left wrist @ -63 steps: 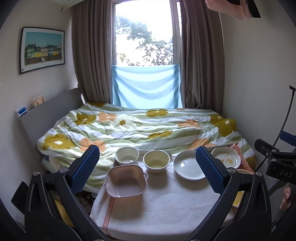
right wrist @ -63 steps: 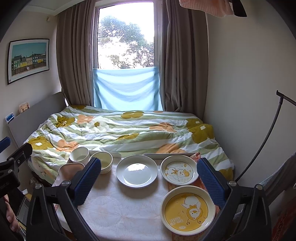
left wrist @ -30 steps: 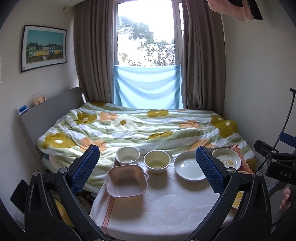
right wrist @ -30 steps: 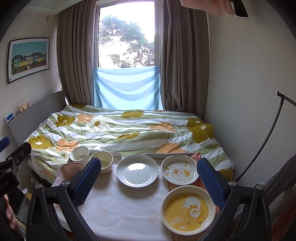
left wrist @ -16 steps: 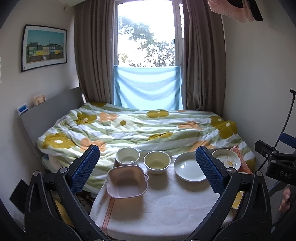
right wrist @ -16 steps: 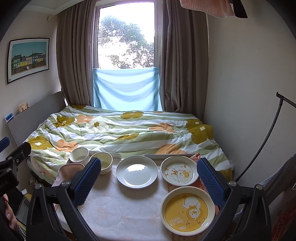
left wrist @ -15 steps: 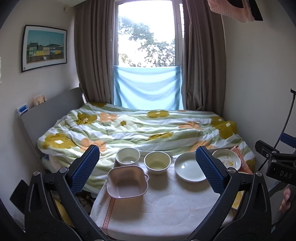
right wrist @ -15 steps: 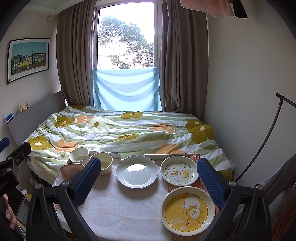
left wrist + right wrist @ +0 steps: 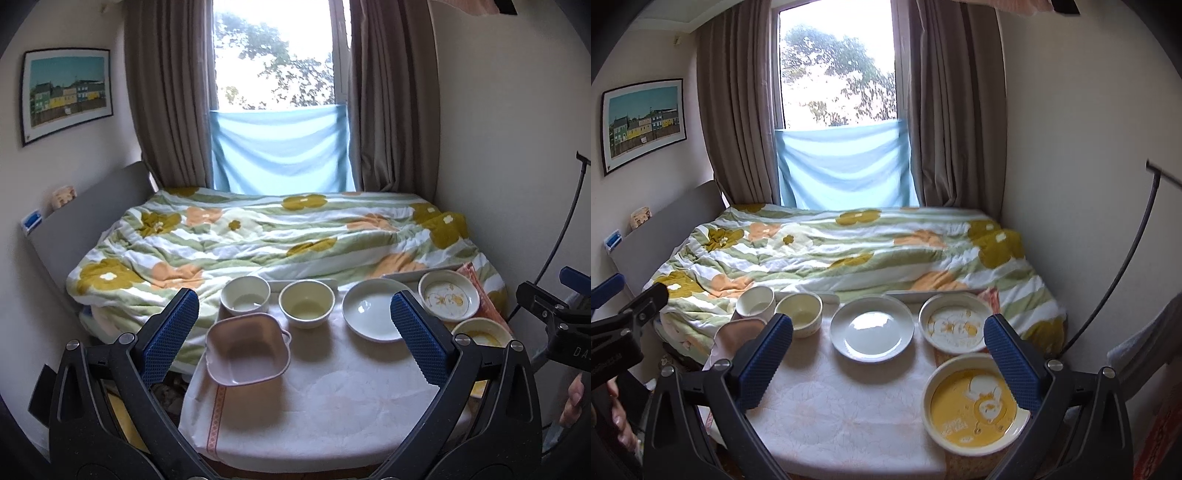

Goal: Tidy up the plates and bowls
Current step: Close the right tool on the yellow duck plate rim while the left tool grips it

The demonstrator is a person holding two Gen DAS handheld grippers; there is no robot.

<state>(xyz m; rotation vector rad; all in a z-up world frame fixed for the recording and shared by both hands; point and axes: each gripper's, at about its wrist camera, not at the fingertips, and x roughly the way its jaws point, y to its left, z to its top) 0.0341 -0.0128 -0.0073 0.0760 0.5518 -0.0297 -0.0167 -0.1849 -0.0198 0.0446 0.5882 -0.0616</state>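
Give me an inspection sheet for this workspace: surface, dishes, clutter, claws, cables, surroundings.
Surface: small table under a white patterned cloth.
Job's things: pink square handled bowl, white round bowl, cream round bowl, plain white plate, white duck-print plate, yellow duck-print bowl; all separate, unstacked.
Clutter: nothing seen.
Claws: left claw open; right claw open; both empty above the table.
Cables: thin black cable along the right wall.
Surroundings: flowered quilt bed behind, curtained window, framed picture.
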